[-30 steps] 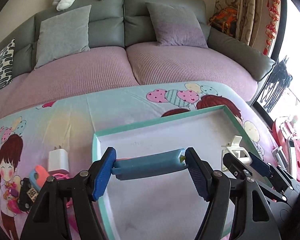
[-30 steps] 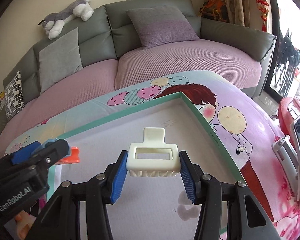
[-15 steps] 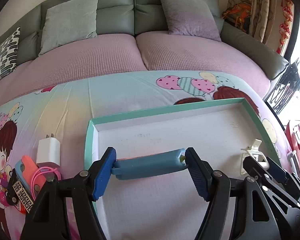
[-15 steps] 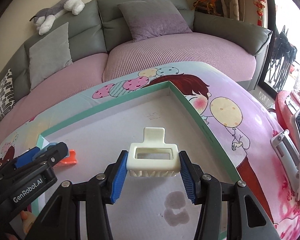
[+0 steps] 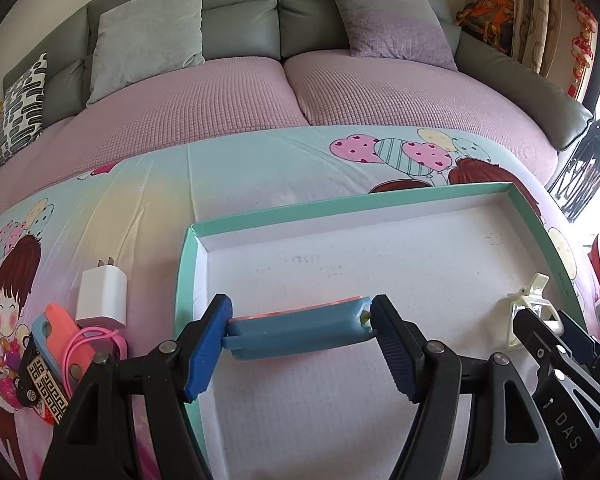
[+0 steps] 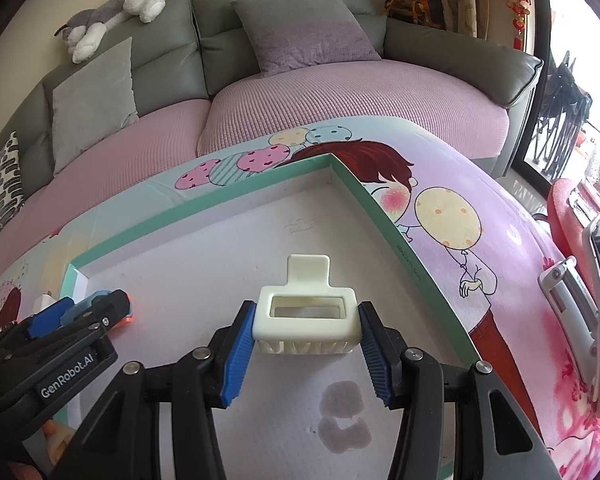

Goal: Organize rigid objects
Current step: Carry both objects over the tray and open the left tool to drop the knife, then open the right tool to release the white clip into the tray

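My left gripper point(image 5: 298, 336) is shut on a blue and orange bar-shaped object point(image 5: 298, 330), held crosswise over the near left part of a shallow white tray with a teal rim point(image 5: 340, 204). My right gripper point(image 6: 306, 338) is shut on a cream plastic hair claw clip point(image 6: 306, 314), low over the tray's point(image 6: 236, 196) right half. The clip also shows in the left wrist view point(image 5: 530, 312), and the left gripper shows at the left of the right wrist view point(image 6: 80, 312).
Left of the tray lie a white charger plug point(image 5: 102, 296), an orange and blue object with a pink cable point(image 5: 72, 344) and a patterned black item point(image 5: 46, 384). A sofa with cushions point(image 5: 300, 80) lies beyond the table. A red chair point(image 6: 580, 232) stands at the right.
Both grippers have dropped lower over the tray, still holding their objects. The left gripper has shifted left, so more of the charger and left-side clutter shows.
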`<action>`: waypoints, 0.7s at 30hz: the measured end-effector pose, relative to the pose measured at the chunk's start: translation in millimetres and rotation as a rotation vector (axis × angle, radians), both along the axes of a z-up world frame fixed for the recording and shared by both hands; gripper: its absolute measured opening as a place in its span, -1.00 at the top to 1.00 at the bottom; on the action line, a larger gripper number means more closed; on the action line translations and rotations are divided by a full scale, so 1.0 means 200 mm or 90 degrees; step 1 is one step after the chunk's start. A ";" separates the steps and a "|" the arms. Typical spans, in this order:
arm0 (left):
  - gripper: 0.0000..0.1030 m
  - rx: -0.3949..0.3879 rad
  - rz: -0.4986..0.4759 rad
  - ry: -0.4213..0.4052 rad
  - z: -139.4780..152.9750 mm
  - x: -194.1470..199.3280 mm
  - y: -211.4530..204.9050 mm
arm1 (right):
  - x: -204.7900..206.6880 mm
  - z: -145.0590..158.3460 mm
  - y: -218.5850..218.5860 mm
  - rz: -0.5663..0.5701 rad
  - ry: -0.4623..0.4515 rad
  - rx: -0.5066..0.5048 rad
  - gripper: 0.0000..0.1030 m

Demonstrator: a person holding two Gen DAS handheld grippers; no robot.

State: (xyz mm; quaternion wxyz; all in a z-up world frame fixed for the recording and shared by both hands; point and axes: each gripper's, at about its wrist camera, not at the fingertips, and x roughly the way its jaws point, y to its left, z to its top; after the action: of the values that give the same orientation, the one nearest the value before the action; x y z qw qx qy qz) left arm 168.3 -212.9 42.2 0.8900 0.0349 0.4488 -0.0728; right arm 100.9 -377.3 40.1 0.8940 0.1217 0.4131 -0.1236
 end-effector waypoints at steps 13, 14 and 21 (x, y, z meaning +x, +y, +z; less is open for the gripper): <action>-0.41 -0.001 0.005 0.000 0.02 -0.01 0.00 | 0.00 0.01 0.01 0.006 0.002 0.001 -0.04; -0.41 0.002 0.010 0.002 0.02 -0.01 0.01 | 0.00 0.02 0.01 0.007 0.003 -0.002 -0.04; -0.42 0.002 0.022 -0.012 0.07 -0.02 0.04 | -0.01 0.04 0.01 0.005 -0.002 -0.002 -0.06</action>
State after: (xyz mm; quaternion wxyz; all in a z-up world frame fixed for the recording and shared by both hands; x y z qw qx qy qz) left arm 163.6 -204.9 56.4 0.8953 0.0295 0.4410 -0.0564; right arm 98.8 -375.3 47.8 0.8953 0.1186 0.4119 -0.1209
